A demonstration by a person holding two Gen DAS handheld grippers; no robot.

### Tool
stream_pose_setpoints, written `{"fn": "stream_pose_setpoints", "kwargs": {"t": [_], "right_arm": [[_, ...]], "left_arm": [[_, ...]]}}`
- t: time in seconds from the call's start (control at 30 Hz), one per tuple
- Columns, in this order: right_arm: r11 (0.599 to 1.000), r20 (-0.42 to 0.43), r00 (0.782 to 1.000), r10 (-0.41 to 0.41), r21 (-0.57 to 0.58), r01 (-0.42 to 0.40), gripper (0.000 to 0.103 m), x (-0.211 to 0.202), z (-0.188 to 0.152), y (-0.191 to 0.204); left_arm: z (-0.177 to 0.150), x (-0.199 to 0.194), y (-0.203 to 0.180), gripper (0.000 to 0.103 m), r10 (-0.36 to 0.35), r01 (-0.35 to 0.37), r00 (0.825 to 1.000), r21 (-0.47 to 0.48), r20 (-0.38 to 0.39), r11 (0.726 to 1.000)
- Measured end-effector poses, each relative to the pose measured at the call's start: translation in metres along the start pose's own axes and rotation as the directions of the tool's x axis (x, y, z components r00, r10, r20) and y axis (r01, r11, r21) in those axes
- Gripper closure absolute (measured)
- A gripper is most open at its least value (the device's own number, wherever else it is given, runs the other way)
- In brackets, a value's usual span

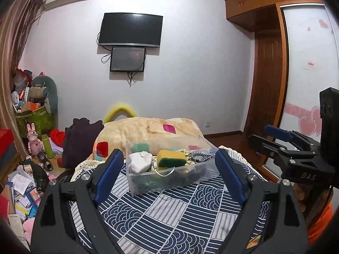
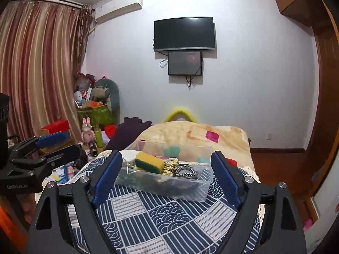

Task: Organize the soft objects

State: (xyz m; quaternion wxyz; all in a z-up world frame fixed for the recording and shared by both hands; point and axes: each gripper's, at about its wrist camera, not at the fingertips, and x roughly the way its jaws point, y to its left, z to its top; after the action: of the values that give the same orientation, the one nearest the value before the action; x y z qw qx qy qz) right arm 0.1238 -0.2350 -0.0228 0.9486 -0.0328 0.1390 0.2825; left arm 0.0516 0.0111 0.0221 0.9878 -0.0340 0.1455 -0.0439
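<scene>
A clear plastic bin [image 1: 169, 180] stands on a blue-and-white patterned cloth [image 1: 169, 216]. In it lie a yellow-green sponge [image 1: 171, 158], a white soft cloth bundle [image 1: 141, 162], a dark beaded bracelet [image 1: 201, 156] and a pale scrunchie. My left gripper [image 1: 169, 173] is open and empty, just in front of the bin. My right gripper [image 2: 167, 175] is open and empty, also in front of the bin [image 2: 169, 188], with the sponge [image 2: 149, 162] and the bracelet [image 2: 185, 171] between its fingers' line of sight. Each gripper shows in the other's view [image 1: 275, 137] [image 2: 55, 142].
A beige blanket [image 1: 148, 131] with pink patches lies behind the bin. A dark garment [image 1: 80, 139] lies at its left. Toys, a green box [image 1: 36, 118] and scattered papers [image 1: 19, 192] crowd the floor on the left. A wardrobe [image 1: 264, 74] and wooden floor are on the right.
</scene>
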Motion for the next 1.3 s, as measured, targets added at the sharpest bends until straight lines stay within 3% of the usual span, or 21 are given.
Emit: {"fn": "stream_pose_setpoints", "kwargs": {"t": [1.3], "right_arm": [[0.999, 0.018, 1.0, 0.02, 0.027, -0.021, 0.018, -0.014, -0.013, 0.002]], "left_arm": [[-0.015, -0.002, -0.006, 0.007, -0.006, 0.006, 1.0, 0.001, -0.002, 1.0]]}}
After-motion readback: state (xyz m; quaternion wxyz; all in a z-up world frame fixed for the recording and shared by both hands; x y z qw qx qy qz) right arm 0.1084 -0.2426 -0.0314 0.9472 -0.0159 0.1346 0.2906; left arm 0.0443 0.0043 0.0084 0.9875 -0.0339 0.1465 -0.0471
